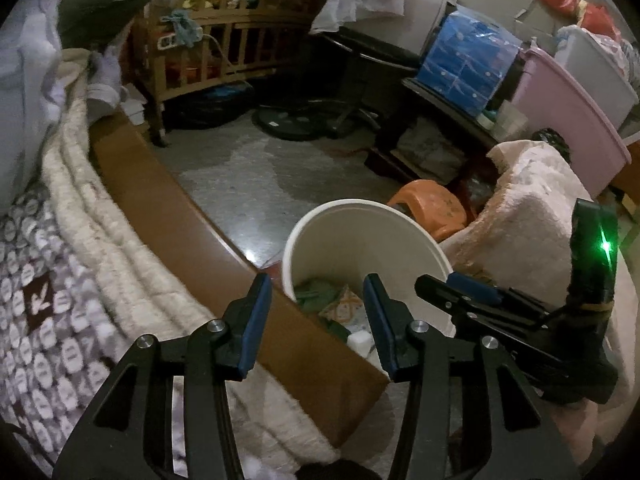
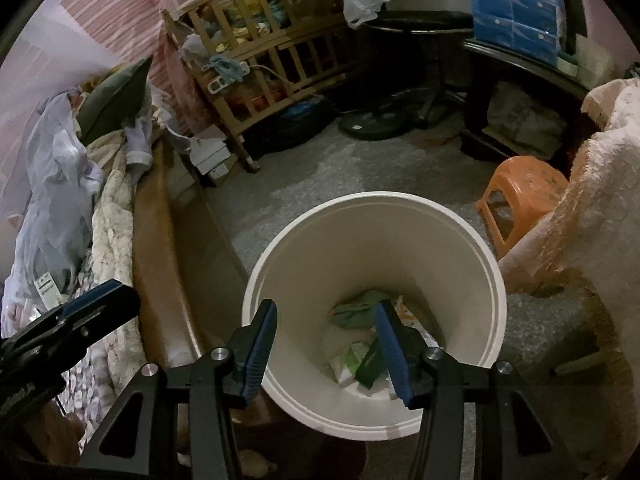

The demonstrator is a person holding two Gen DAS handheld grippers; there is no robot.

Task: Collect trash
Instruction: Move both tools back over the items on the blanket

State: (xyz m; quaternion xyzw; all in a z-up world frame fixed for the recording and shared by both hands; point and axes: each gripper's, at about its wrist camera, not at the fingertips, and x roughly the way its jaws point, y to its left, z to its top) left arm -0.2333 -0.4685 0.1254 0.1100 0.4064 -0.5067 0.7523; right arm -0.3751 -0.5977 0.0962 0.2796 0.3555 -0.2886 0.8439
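A white round bin [image 2: 460,248] stands on the floor beside the bed; in the left wrist view the bin [image 1: 360,232] is just ahead. Inside lie green and white wrappers [image 2: 360,312] and paper packets [image 1: 344,304]. My right gripper [image 2: 326,344] hangs open and empty over the bin's mouth. My left gripper [image 1: 316,320] is open and empty above the bed's edge, left of the bin. The right gripper's body [image 1: 520,320] shows at the right of the left wrist view, and the left gripper's finger [image 2: 80,312] shows at the left of the right wrist view.
A brown wooden bed frame [image 1: 168,208] with a cream quilt [image 1: 100,240] runs along the left. An orange plastic stool [image 2: 520,196] stands right of the bin, beside a pink fluffy blanket [image 2: 592,208]. A wooden crib [image 2: 272,52], a fan base [image 2: 376,124] and cluttered tables stand behind.
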